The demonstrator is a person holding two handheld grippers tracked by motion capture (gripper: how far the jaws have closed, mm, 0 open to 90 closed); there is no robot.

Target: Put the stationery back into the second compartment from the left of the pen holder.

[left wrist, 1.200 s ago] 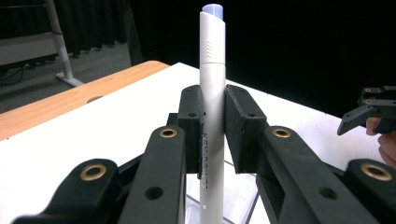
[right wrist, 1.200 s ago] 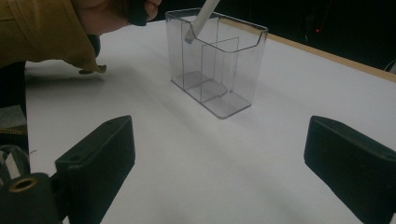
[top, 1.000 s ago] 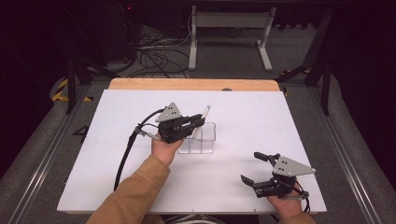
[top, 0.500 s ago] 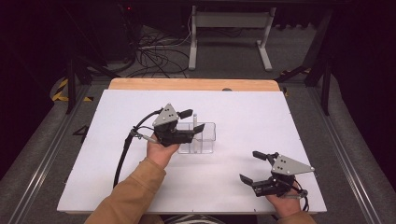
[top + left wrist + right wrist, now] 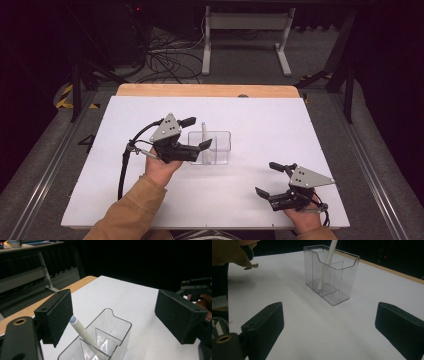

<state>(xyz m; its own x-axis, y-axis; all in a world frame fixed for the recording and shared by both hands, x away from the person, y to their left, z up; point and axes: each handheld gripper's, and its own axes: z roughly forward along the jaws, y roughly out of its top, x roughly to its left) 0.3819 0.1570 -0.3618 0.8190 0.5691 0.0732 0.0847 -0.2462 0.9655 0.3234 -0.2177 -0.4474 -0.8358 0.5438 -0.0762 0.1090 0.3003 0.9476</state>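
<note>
1. High view: the left hand-held gripper is just beside the left end of a clear plastic holder on the white tabletop.
2. Its jaws have just been opening, and now they stand wide apart. They squeeze nothing.
3. A white pen stands in the holder. Its top sticks up over the rim.
4. Left gripper view: the pen leans in a left part of the holder, and its top is near the left pad. I cannot tell if they touch.
5. The right hand-held gripper sits low near the front right of the tabletop, well apart from the holder. Its jaws are open too, with nothing between them.
6. Right gripper view: the holder has thin walls inside that split it into parts. The pen leans in a back part.
7. A brown sleeve covers the left arm.
</note>
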